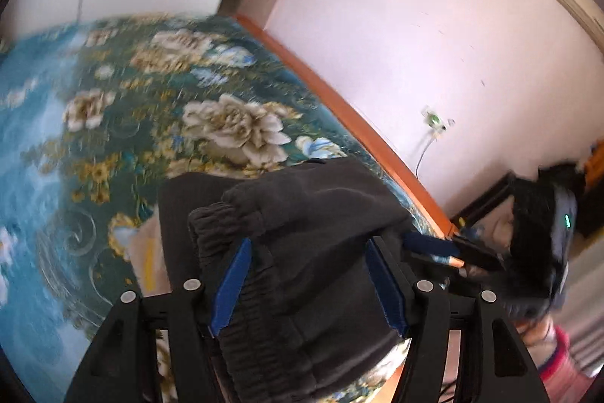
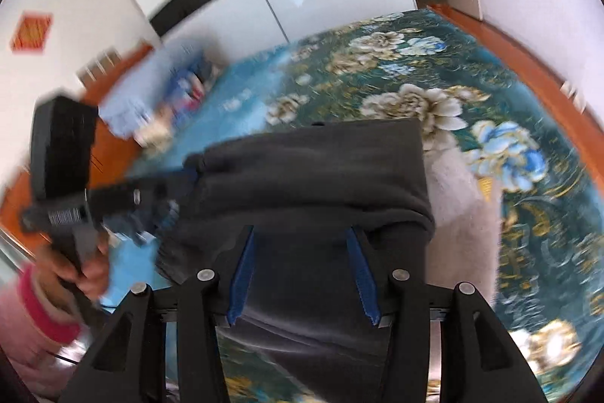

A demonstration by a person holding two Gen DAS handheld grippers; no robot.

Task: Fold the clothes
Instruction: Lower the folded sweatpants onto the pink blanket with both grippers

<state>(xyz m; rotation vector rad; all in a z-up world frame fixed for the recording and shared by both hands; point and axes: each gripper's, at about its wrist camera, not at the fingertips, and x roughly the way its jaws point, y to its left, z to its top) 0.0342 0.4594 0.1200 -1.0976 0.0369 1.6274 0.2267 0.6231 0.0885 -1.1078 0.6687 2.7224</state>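
Both grippers hang above the flowered bedspread. The left gripper and the right gripper are both spread wide, with a dark grey garment bunched between the fingers. Whether either pinches it, I cannot tell. Only the right view shows a pale garment beneath.
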